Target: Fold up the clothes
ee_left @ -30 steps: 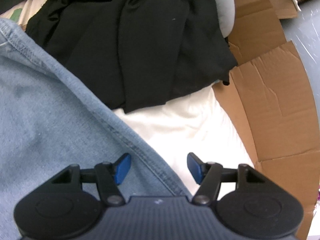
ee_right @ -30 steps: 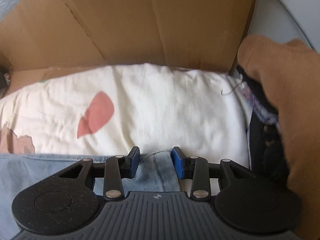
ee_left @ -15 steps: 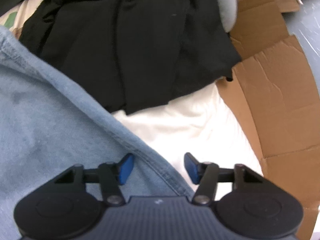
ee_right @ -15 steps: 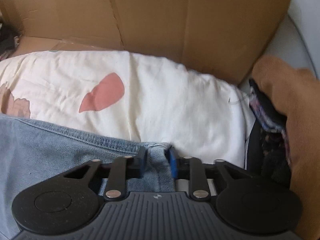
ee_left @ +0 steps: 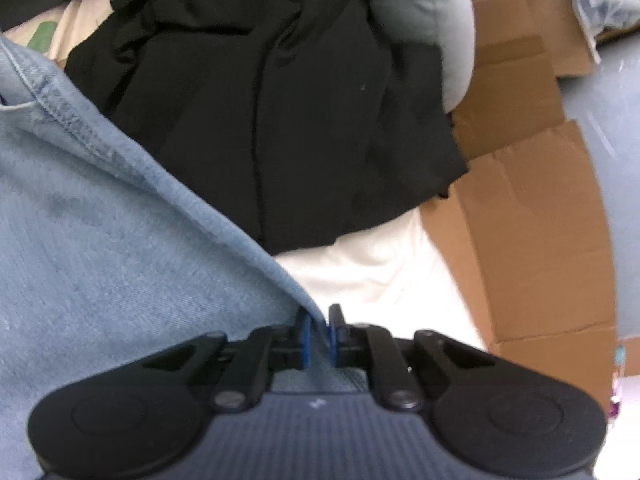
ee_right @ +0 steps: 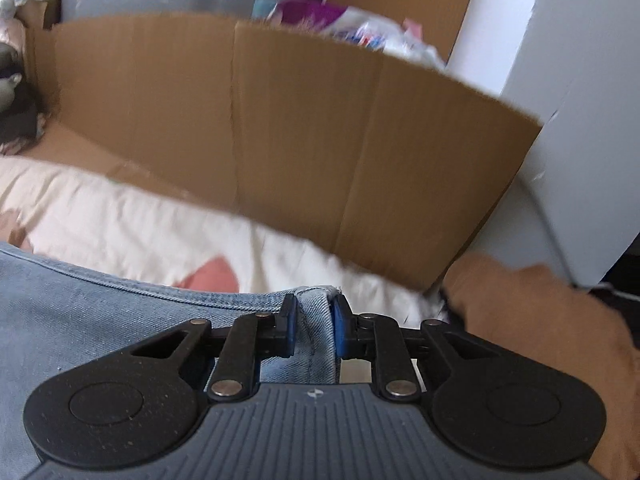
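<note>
The left gripper (ee_left: 319, 334) has just been closing and now grasps the jeans (ee_left: 100, 248): its blue pads (ee_left: 306, 338) pinch a fold of the light blue denim at its stitched edge, and the cloth spreads away from the jaws toward nine and ten o'clock, filling the left half of the left wrist view. The hemmed edge of the denim runs diagonally from about ten o'clock down to the gripper at six. Beyond that edge, from eleven to one o'clock, lies a crumpled black garment (ee_left: 280, 120), resting partly on a white bedsheet (ee_left: 380, 276) that shows just past the gripper at about four o'clock. A grey cushion (ee_left: 420, 12) sits behind the black garment at one o'clock, and flattened cardboard (ee_left: 532, 220) covers the area from two to four o'clock. In the right wrist view the right gripper (ee_right: 314, 330) is clenched on the same jeans (ee_right: 80, 312), its pads (ee_right: 291, 330) pressing either side of a doubled strip of hemmed denim that stands up between them; its jaws have just been closing as well. The denim stretches off toward eight and nine o'clock, lying over a cream sheet with a pink patch (ee_right: 208, 276) just above the hem. A cardboard wall (ee_right: 300, 132) rises across the middle from ten to two o'clock, with a white panel (ee_right: 568, 100) at two. A brown cloth (ee_right: 560, 328) bulks in at four o'clock, close to the gripper's right side.
</note>
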### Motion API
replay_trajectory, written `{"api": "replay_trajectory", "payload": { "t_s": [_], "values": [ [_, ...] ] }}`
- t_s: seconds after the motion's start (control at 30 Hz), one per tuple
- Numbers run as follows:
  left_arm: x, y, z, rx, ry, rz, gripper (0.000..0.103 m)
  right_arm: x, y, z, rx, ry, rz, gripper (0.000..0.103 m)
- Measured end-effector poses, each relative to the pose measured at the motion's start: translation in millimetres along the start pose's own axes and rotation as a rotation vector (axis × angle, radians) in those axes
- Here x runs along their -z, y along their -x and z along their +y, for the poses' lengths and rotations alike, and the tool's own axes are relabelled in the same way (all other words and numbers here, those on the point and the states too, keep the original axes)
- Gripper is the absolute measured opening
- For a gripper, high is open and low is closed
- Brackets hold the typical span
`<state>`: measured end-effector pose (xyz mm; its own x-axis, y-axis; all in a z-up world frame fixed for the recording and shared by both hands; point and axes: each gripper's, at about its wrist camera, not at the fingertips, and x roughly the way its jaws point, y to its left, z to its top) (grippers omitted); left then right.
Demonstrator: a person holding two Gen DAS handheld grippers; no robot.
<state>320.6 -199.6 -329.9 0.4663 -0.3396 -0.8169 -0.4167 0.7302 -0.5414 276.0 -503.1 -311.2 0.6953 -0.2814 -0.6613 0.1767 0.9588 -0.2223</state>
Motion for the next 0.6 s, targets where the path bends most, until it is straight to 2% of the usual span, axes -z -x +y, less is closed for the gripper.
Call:
{"api": "replay_trajectory", "payload": {
  "t_s": [0.23,0.27,0.33,0.4,0.5,0.6],
  "values": [
    [28,-27,-11,-0.025,0.033,0.034,0.012,5,-40,4,-0.003,-0.002,0.063,0.018],
    [34,-28,-16,-0.030,0.024,0.035,0.016,7,-47,6,-0.003,0.003,0.079,0.018],
    [46,-26,-29,-0.021,-0.022,0.034,0.035,10,-61,10,-0.005,0.014,0.109,0.018],
    [59,-17,-44,-0.014,-0.088,0.027,0.072,9,-66,10,-0.001,0.002,0.123,0.021],
    [80,1,-64,-0.023,-0.181,0.005,0.073,4,-65,7,0.009,-0.033,0.128,0.030],
    [91,28,-69,-0.042,-0.222,-0.033,0.072,-3,-50,6,0.016,-0.059,0.099,0.032]
  ]
}}
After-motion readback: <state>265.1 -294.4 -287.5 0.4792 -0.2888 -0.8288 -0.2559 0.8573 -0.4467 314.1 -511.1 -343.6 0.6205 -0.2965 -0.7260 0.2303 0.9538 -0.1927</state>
